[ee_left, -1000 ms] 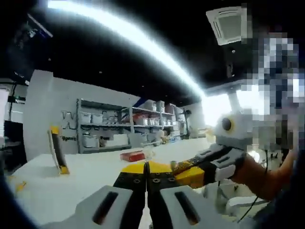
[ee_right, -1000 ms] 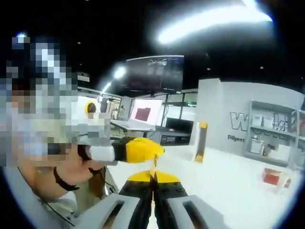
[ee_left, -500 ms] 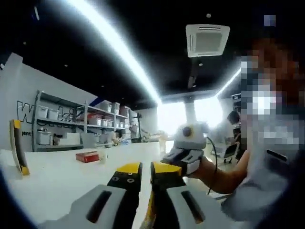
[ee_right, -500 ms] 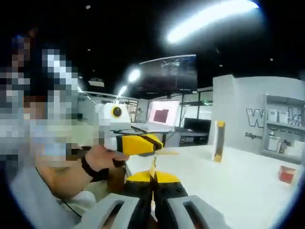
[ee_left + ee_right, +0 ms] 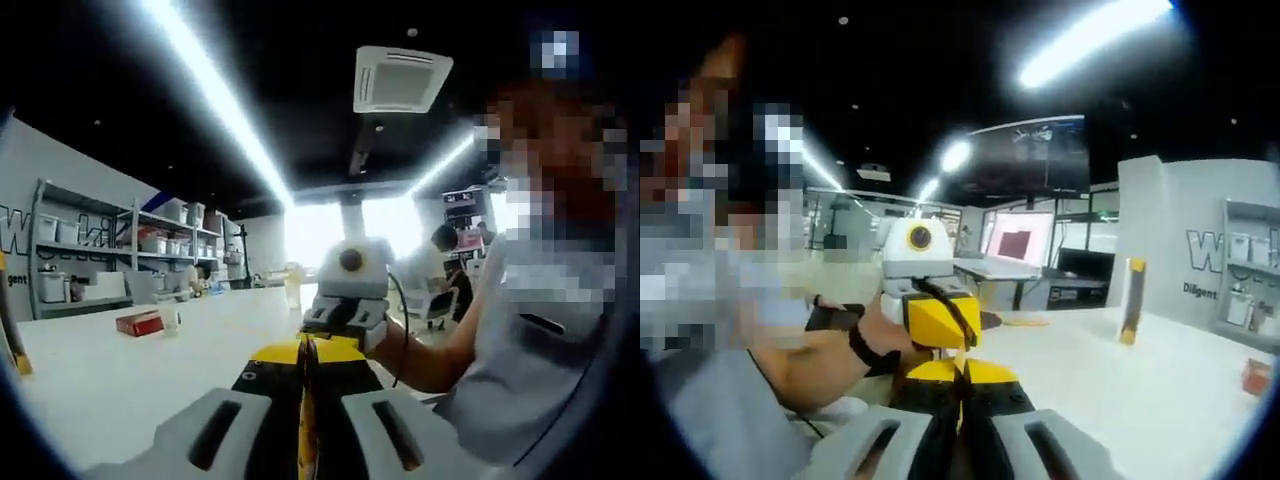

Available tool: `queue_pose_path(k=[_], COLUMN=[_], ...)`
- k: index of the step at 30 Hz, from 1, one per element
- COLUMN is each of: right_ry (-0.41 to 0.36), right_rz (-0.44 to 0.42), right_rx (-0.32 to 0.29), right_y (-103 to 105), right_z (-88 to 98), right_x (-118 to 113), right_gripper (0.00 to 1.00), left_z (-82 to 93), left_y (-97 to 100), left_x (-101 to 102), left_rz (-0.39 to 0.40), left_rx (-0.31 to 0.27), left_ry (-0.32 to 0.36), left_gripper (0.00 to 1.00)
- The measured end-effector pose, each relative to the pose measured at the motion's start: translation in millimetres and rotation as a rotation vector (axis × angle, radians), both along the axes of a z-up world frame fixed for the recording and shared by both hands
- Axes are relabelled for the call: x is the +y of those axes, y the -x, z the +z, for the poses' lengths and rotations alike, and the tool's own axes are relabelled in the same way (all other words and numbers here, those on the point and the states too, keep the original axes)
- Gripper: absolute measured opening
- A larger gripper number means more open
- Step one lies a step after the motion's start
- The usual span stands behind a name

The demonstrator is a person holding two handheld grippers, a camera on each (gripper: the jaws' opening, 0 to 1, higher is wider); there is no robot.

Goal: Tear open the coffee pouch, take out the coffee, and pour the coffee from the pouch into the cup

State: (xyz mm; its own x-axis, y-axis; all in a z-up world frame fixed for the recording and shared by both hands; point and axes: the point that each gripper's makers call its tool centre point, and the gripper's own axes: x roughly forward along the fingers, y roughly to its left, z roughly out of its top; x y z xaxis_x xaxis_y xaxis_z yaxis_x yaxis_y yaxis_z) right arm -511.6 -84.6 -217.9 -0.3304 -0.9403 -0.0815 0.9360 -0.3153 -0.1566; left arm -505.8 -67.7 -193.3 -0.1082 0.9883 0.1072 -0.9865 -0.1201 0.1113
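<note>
Pinching one thin yellow pouch [image 5: 960, 362] between them, both grippers' fingers are clenched; a red box [image 5: 139, 322] sits far off.

A white worktop [image 5: 120, 375] is carrying a red box [image 5: 138, 322], with a small clear cup [image 5: 171, 319] standing just beside the box. A yellow-tipped upright board [image 5: 1131, 300] is standing well apart from the box.

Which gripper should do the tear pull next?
Right, marginally. Both are shut on the pouch, tip to tip. The left gripper has it running deep between its jaws, a good anchor; the right gripper seems to pinch it nearer the tips, free to pull away.
</note>
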Motion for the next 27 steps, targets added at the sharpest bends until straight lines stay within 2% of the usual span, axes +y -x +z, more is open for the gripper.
queue_pose_path(k=[6,8,10,12,13,14,15,18,23,25,27], right_ry=[-0.025,-0.038,-0.045,-0.054,-0.061,-0.061,-0.056,-0.065,-0.103,-0.106,-0.111], right_rz=[0.013,0.016,0.003,-0.082,-0.122,-0.151,-0.185,-0.261,-0.330,-0.343,-0.358], right_rx=[0.005,0.006,0.014,0.047,0.059,0.065,0.074,0.107,0.132,0.134,0.136], right_y=[-4.1,-5.9,-5.7,7.1,13.1,17.2,21.5,30.0,40.2,43.0,45.4], right_z=[-2.3,-3.9,-4.1,-2.1,-1.5,-0.4,1.5,4.4,0.4,-0.9,-1.8], right_x=[-0.5,-1.2,-2.2,2.6,5.3,6.8,8.8,12.9,18.2,19.8,22.2], right_gripper=[0.01,0.01,0.01,0.01,0.01,0.01,0.00,0.00,0.00,0.00,0.00], left_z=[-1.8,-3.2,-4.0,-1.4,-0.9,0.0,3.2,6.2,2.4,1.2,-0.8], left_y=[-6.5,-7.2,0.4,9.9,14.9,17.7,22.5,30.5,41.4,43.9,45.4], left_x=[0.6,0.2,-0.2,0.8,2.1,3.1,4.1,5.9,9.6,11.8,13.3], left_rz=[-0.018,0.001,0.094,0.226,0.294,0.336,0.416,0.569,0.733,0.771,0.793], left_rx=[0.019,0.049,0.107,0.171,0.169,0.185,0.223,0.249,0.345,0.394,0.413], left_ry=[0.014,0.036,0.080,0.125,0.146,0.160,0.177,0.209,0.281,0.304,0.320], left_gripper=[0.05,0.04,0.03,0.02,0.02,0.01,0.01,0.01,0.00,0.00,0.00])
